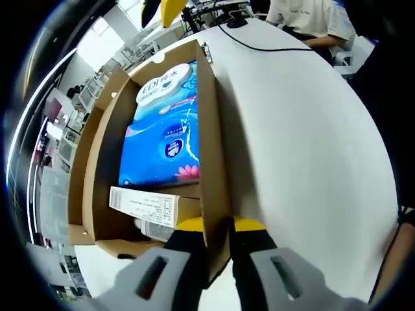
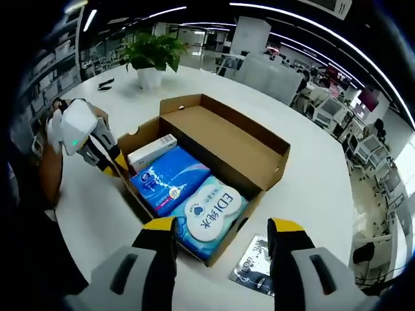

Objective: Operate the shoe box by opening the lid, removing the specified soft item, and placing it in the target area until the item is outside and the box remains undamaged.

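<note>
In cardboard shoe box (image 2: 214,139), glossy soft pack (image 2: 209,217)

seated person (image 1: 305,16) cropped (headless), booklet (image 2: 254,264) half-hidden

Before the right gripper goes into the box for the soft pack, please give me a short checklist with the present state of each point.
1. Lid open, folded back: ok.
2. Blue soft pack uncovered, reachable from above: ok.
3. Right gripper open, empty, above the pack's near end: ok.
4. Left gripper steadies the box, jaws astride its side wall: ok.
5. Box walls untorn: cannot tell, not all sides are seen.
6. Free table for placing: ok beside the box, but a booklet lies at the near corner.
</note>
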### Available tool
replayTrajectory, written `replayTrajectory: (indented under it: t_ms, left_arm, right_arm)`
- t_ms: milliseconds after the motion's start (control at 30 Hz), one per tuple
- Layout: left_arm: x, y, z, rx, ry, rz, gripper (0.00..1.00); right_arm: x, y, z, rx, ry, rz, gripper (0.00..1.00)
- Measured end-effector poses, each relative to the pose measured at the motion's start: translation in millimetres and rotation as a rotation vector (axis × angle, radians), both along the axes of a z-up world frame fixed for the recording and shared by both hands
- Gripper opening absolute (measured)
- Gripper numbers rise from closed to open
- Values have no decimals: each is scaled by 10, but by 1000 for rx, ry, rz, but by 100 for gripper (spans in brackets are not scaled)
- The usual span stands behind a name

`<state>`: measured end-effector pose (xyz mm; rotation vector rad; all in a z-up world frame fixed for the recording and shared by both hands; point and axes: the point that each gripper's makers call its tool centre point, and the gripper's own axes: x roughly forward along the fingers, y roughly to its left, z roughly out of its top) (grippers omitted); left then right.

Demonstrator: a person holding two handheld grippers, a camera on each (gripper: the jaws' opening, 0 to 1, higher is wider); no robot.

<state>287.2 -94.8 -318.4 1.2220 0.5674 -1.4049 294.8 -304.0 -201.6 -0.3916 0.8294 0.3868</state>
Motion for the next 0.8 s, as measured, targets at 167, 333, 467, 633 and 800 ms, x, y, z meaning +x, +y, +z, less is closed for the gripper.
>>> replayTrajectory:
  t_ms: [167, 333, 467, 633, 800]
  left_arm:
    - [-19, -13, 12, -7, 2, -6, 11]
    - [-4, -14, 16, 2, -4, -6, 11]
    - [5, -19, 21, -1, -3, -2, 11]
    - [13, -20, 21, 9, -5, -1, 11]
    - [17, -31, 36, -8, 4, -6, 11]
  right_arm:
    - [55, 206, -84, 116, 93, -22, 56]
    - [145, 279, -108, 89, 130, 3, 56]
    - [155, 369, -316, 69, 153, 26, 56]
    - [98, 310, -675, 81, 294, -67, 57]
    - [195, 360, -741, 123, 312, -126, 59]
